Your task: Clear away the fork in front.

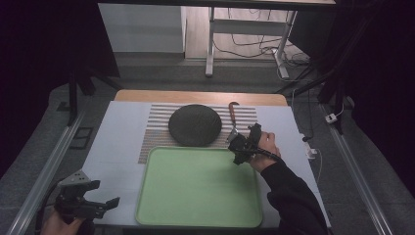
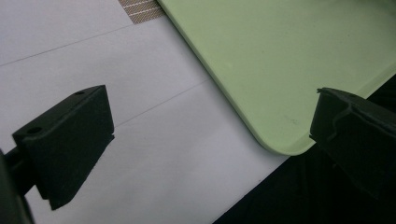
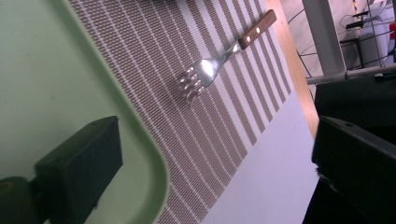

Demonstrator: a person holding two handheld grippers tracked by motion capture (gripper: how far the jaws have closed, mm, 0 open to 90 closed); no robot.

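The right tongs hover with their jaws wide apart and nothing between them, above the far right corner of the flat pale green plastic tray, just near the fork. In the right gripper view the two black jaws stand far from each other, and the tray corner lies under the left one.

The fork with the steel head and the brown wooden handle lies flat on the brown and white striped woven placemat, just beyond these tongs and not touching them. In the high view its long axis runs from near to far: the tines point toward the person and the tray, and the handle points toward the far edge of the worktop.

Left of the fork, on the same placemat, sits a round dark grey plate, well apart from the fork.

The left tongs are also open and empty. They are held low at the near left corner of the worktop, beside the near left corner of the tray, far from the fork.
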